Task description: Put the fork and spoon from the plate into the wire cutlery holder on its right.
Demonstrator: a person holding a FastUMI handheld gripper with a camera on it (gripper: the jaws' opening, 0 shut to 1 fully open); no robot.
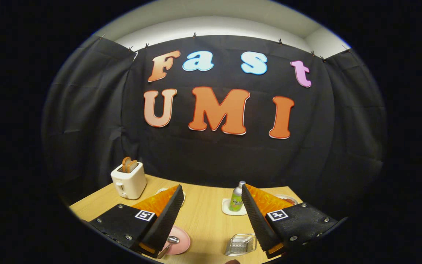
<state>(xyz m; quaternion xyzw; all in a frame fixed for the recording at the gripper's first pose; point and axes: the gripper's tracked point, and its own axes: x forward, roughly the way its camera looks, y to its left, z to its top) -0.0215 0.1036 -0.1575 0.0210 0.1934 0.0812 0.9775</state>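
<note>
The tool [211,205] stood with its fingers spread wide, nothing between them. Its left finger [167,218] covered most of the pink plate [181,244]; of the cutlery on it, a spoon bowl [172,240] and a bit of handle peeked out, and the fork could not be made out. The right finger [256,220] hid one end of the wire cutlery holder [240,245] and part of the bottle [237,198] beyond. A dish [286,200] behind that finger showed merely a sliver, its contents too small to tell.
</note>
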